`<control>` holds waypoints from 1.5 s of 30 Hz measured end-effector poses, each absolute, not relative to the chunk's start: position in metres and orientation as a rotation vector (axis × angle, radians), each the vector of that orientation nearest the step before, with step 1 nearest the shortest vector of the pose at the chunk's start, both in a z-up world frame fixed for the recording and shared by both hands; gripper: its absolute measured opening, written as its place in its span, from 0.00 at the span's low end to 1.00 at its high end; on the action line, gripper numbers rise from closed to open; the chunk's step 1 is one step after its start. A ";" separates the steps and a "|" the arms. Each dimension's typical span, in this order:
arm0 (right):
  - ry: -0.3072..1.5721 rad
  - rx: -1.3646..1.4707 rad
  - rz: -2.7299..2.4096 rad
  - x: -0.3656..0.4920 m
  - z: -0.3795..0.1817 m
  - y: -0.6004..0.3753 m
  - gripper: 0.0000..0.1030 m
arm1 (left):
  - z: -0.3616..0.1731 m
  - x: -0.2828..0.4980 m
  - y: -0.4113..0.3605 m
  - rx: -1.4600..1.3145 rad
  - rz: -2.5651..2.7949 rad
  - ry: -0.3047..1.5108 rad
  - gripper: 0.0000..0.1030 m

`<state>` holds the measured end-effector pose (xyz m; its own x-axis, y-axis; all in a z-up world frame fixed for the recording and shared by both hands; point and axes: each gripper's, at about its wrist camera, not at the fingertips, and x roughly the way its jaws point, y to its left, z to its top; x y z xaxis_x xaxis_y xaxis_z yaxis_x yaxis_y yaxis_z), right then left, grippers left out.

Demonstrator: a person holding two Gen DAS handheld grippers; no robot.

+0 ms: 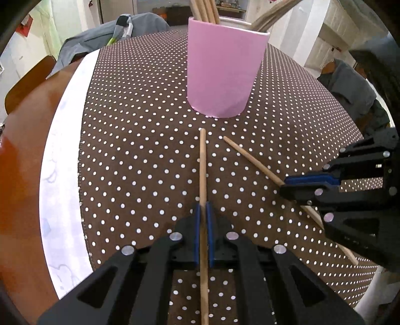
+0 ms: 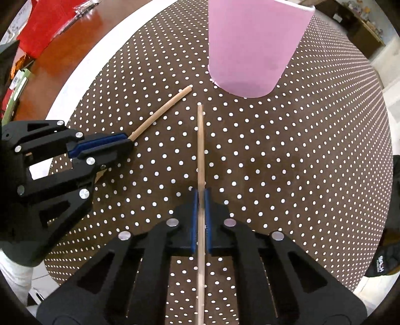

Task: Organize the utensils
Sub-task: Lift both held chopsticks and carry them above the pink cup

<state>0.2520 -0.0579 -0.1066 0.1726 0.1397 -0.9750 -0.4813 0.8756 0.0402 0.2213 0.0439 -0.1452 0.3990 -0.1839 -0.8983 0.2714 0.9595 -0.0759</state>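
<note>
Each tool is clamped on one wooden chopstick. The left tool grips the left chopstick between its blue pads partway along the shaft, so a long forward section points at the pink cup and the rear section passes back under the camera. The right tool holds the right chopstick the same way; in the left view that stick angles in from the right, its tip near the other stick's tip but apart from it.

Both grips sit away from the leading ends. Judgement: this leaves a free length to enter the cup before the pads reach the rim.

The cup stands upright on the dotted cloth covering the bench, at the far side of both tips and clear of them. Several wooden sticks already stand in it, leaning against the rim.

Whether the held chopsticks are lifted or lie on the cloth cannot be told. Judgement: insertion is pending; each stick must be raised and tilted tip-down over the opening, one at a time to avoid a clash at the rim.
</note>
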 end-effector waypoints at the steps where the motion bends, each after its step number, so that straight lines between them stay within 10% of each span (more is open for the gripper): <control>1: 1.322 -0.294 0.456 0.253 -0.105 -0.062 0.06 | -0.144 0.220 0.044 0.081 -0.289 1.112 0.05; 45: 0.179 0.087 0.508 0.166 0.078 -0.120 0.05 | 0.046 0.174 0.054 -0.113 -0.227 0.182 0.06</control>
<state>0.1663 -0.1197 0.0776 0.8586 0.4905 -0.1491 -0.4752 0.8706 0.1275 0.1739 0.0537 0.0460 0.9581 -0.2331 -0.1662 0.2127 0.9682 -0.1319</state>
